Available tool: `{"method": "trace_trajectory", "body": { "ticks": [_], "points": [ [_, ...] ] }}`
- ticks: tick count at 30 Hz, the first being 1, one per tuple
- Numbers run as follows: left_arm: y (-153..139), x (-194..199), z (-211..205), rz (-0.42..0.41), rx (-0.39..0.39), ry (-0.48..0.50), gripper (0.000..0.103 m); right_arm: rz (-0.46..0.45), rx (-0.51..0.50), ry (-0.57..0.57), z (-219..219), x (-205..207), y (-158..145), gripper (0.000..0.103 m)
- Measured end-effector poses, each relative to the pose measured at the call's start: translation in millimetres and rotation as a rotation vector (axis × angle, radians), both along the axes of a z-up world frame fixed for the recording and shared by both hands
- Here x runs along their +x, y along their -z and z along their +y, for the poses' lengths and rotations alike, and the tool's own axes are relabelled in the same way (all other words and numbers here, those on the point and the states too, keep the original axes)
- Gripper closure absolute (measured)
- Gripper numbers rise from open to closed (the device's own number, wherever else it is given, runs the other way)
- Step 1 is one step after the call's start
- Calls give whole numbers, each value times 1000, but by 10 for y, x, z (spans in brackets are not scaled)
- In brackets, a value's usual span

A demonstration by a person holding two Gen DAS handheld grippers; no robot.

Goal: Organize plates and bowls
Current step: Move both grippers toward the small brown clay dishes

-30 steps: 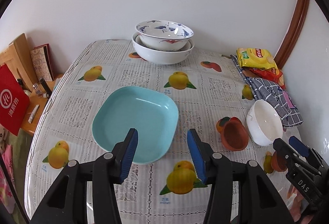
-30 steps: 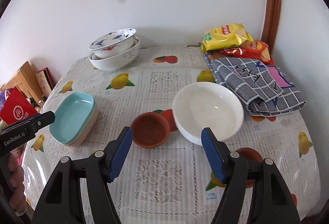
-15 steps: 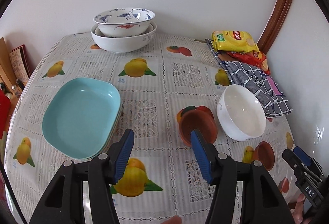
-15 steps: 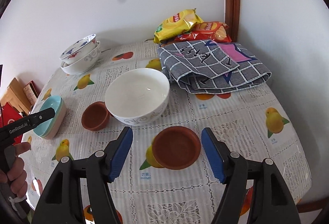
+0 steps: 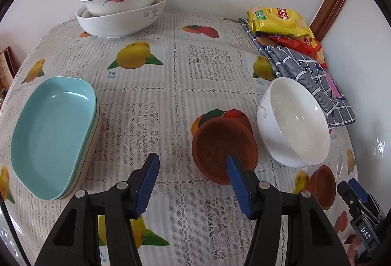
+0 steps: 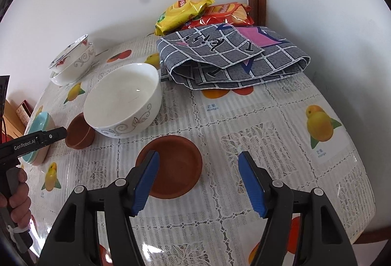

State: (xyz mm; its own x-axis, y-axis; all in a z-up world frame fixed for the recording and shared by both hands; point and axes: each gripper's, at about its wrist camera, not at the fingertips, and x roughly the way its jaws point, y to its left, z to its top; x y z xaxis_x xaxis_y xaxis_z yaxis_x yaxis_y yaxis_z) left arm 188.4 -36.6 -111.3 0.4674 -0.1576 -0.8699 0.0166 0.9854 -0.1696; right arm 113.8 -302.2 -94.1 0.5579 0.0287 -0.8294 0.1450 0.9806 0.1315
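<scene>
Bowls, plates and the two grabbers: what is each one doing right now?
left gripper: open, empty, near the first dish
right gripper: open, jaws just closing, empty
brown dish: upright, empty
second brown dish: upright, empty
white bowl: upright, empty
patterned bowls: stacked
teal plates: stacked
checked cloth: folded

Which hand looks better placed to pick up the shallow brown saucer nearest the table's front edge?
Right, probably. The right gripper hangs open just over the shallow brown saucer, one finger overlapping its rim. The left gripper faces the deeper brown bowl beside the white bowl instead.
</scene>
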Motion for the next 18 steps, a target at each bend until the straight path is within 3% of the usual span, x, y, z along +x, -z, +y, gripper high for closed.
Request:
{"method": "trace_trajectory", "body": {
  "ticks": [7, 18],
  "points": [
    [155, 170, -16, 52, -16, -12, 48, 47, 27, 10, -44, 116, 187, 53],
    [270, 260, -53, 61, 29, -7, 48, 65, 4, 5, -9, 153, 375, 53]
  ]
}}
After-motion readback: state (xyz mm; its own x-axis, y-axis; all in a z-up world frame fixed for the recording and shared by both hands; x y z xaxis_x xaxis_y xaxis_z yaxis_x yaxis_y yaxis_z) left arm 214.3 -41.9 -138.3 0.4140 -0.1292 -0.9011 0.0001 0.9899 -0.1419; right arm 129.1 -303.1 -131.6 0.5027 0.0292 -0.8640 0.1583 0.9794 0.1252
